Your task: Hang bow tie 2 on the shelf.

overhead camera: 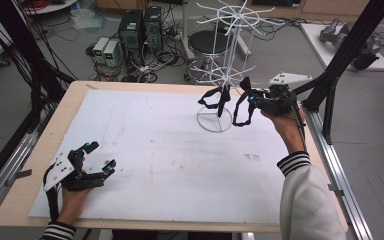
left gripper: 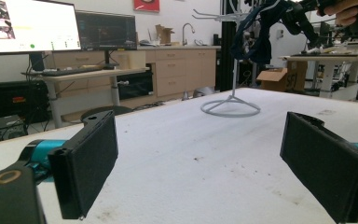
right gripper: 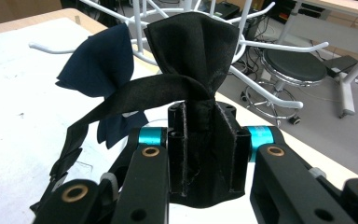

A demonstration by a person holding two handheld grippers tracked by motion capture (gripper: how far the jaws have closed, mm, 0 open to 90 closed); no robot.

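Observation:
A white wire rack stands on the white mat at the back right, its ring base resting on the table. A dark blue bow tie hangs from one of its lower arms. Just right of it, my right gripper is held in the air, shut on the middle of a black bow tie whose strap dangles in a loop. My left gripper rests near the front left of the mat, open, with nothing between its pads. From there the rack shows far ahead.
A round stool and computer towers with tangled cables sit on the floor beyond the table's far edge. A black frame post rises at the right edge. Bare mat spreads between the two hands.

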